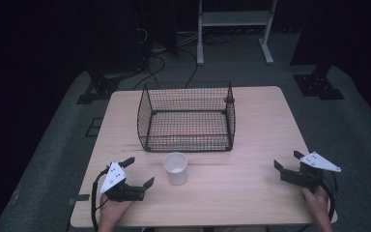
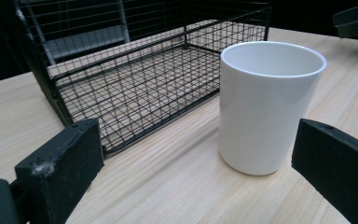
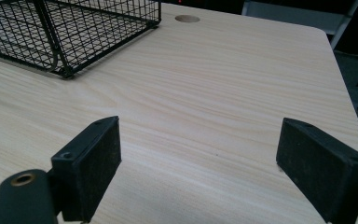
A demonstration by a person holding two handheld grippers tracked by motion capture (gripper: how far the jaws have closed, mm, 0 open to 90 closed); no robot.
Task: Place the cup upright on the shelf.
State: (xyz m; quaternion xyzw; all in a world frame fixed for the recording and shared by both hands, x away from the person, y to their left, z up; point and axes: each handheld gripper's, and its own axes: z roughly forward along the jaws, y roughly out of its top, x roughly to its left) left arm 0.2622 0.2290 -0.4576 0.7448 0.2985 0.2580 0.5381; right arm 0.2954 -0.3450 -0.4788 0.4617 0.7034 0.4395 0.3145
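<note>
The wooden desk carried a black wire basket at its far middle, standing empty with its open top up. A white cup stood upright on the desk just in front of the basket's near wall, not touching it. The left gripper sat near the cup's left side, jaws wide apart and nothing between them; the cup lay ahead of them. The right gripper rested at the right edge, well apart from the cup, jaws wide apart over bare wood.
</note>
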